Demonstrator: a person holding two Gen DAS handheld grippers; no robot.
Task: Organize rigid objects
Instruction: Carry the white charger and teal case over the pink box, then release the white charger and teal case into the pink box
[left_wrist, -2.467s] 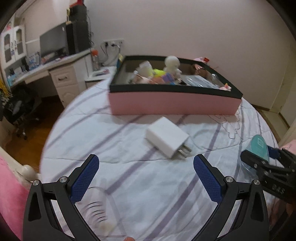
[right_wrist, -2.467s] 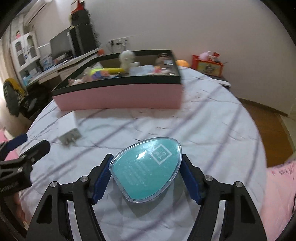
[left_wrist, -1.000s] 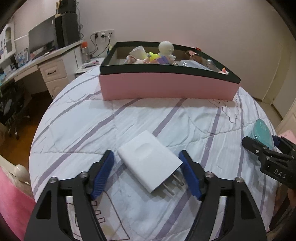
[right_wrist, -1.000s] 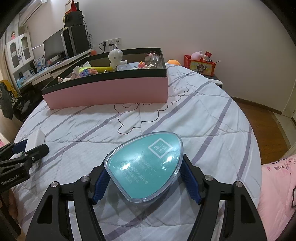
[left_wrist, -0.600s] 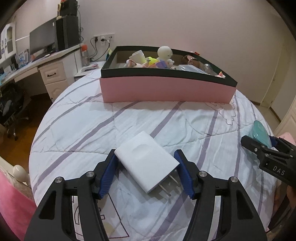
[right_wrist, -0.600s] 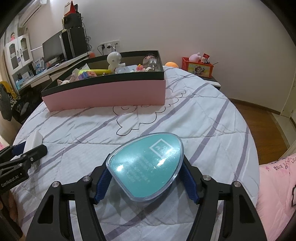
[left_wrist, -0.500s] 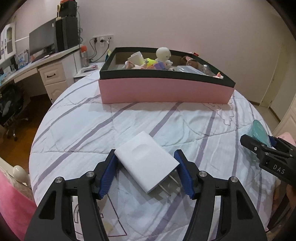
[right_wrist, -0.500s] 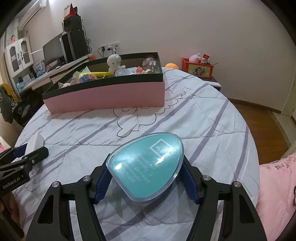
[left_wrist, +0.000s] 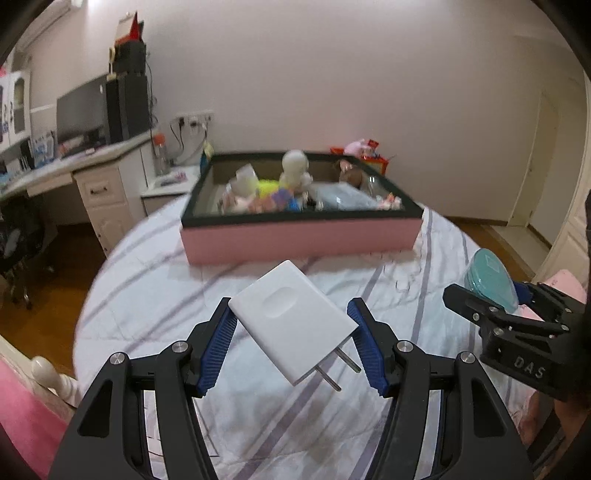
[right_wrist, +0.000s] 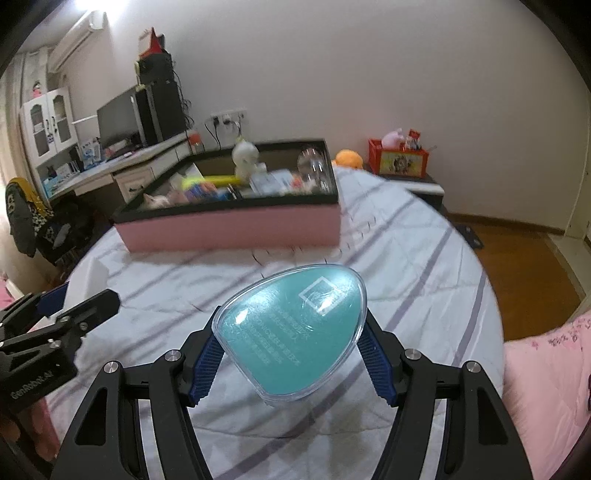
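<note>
1. A bed (left_wrist: 155, 295) is covered by a white quilt with purple stripes (right_wrist: 424, 266).
2. A long pink box with a black rim (left_wrist: 303, 236) is set directly on the quilt, toward its far side.
3. The box is filled with small toys.

The room is dim, with soft light from a lamp above. Both fisheye views bend and go black in all 4 corners. The pink box (left_wrist: 301, 236) and bed (right_wrist: 424, 258) look smeared. Glare shines on the teal case (right_wrist: 291, 341).
</note>
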